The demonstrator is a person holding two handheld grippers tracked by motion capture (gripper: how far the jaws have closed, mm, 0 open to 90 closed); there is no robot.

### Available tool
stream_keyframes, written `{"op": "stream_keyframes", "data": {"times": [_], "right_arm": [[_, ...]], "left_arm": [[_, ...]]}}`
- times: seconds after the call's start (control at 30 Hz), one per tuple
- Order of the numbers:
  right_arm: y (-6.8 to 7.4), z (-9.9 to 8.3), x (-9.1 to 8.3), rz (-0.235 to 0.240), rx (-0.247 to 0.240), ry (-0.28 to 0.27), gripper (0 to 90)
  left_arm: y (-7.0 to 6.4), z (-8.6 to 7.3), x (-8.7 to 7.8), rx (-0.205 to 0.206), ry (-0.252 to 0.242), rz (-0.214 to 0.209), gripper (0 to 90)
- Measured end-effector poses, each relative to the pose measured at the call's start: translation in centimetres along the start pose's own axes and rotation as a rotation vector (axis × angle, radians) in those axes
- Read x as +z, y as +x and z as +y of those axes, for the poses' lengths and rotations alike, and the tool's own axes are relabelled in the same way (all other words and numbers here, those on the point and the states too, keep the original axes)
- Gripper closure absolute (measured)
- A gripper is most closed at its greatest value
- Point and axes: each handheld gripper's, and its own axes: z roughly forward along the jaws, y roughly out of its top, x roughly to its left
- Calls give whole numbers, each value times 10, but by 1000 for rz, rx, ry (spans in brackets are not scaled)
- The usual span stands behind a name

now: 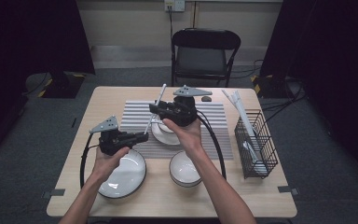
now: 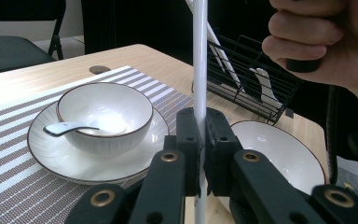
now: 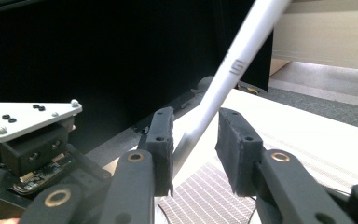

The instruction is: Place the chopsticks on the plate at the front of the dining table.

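The pale wooden bench (image 1: 121, 95) carries a ribbed, grey-striped placemat (image 1: 135, 114), rectangular and woven-looking. At its right stands a black wire basket (image 1: 261, 154) with white utensils leaning in it. Glossy white round crockery with thin dark rims lies near the person: a plate (image 1: 128, 175), a bowl (image 1: 185, 170), and on the mat a bowl on a saucer (image 2: 74, 158) holding a white spoon (image 2: 70, 127).

The long, smooth white chopstick (image 2: 199, 56) stands upright above the mat. The left gripper (image 2: 202, 140) has its fingers pressed shut on the stick's lower part. The right gripper (image 3: 195, 149) has its fingers parted, the stick slanting through the gap close to the left-hand one; contact cannot be told.
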Motion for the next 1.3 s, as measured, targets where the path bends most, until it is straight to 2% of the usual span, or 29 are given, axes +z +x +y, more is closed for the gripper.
{"op": "stream_keyframes", "data": {"times": [0.57,0.67,0.83,1.23,1.27,1.3], "right_arm": [[-13,-11,-2,-18,26,0,656],[-14,-12,-2,-21,26,2,644],[-16,-14,-3,-33,18,6,624],[-25,-24,-5,-44,41,10,572],[-25,-24,-5,-46,40,9,563],[-26,-25,-5,-52,44,8,515]], "left_arm": [[1,0,-5,0,-11,15,862],[1,-1,-6,-2,-23,13,861],[1,-1,-5,-5,-17,14,861],[2,-2,-4,4,-8,12,860],[2,-2,-4,6,-8,12,860],[2,-2,-4,5,-9,12,860]]}}
